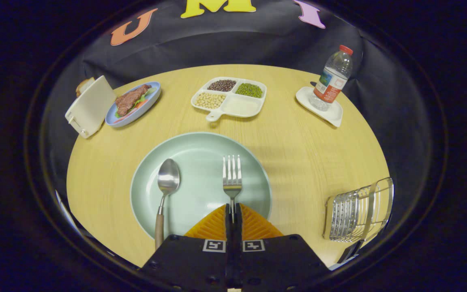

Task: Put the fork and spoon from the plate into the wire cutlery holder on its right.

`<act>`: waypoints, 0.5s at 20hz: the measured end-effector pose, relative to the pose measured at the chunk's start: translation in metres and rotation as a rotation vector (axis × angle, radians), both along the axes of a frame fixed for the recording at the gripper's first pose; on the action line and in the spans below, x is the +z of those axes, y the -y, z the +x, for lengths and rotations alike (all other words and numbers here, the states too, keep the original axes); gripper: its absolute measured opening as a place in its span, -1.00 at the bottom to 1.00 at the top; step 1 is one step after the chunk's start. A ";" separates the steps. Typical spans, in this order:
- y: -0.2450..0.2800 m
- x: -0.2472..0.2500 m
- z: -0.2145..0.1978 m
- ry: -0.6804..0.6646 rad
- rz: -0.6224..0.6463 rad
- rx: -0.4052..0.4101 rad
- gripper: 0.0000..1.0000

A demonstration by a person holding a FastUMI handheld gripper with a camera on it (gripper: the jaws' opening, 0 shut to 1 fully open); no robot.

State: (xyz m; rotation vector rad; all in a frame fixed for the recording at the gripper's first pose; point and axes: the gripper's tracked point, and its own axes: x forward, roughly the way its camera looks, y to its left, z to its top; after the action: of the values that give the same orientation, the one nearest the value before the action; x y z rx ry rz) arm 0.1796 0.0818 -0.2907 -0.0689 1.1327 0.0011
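Observation:
A pale green plate (201, 146) lies on the round wooden table just ahead of my fingers. On its left part rests a spoon (166, 190) with a wooden handle, bowl pointing away from me. A metal fork (232, 178) lies on the plate's right part, tines away, and its handle runs in between my two fingers. My gripper (232, 207) is shut on the fork's handle, with both pads pressed against it. The wire cutlery holder (359, 211) stands on the table to the right of the plate, near the table's edge.
Beyond the plate sits a white divided tray (253, 111) of beans and grains. A blue plate with meat (134, 103) and a white toaster (89, 106) are at the far left. A water bottle (333, 79) stands on a white dish (330, 113) at the far right.

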 end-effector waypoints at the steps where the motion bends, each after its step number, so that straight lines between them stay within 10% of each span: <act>1: 0.001 0.008 -0.002 0.009 0.007 0.006 -0.99; 10: 0.054 0.080 -0.025 0.094 0.018 -0.017 -0.99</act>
State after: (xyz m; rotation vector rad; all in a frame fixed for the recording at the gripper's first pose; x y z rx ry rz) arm 0.1542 0.0277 -0.2110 -0.0424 1.0388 -0.0072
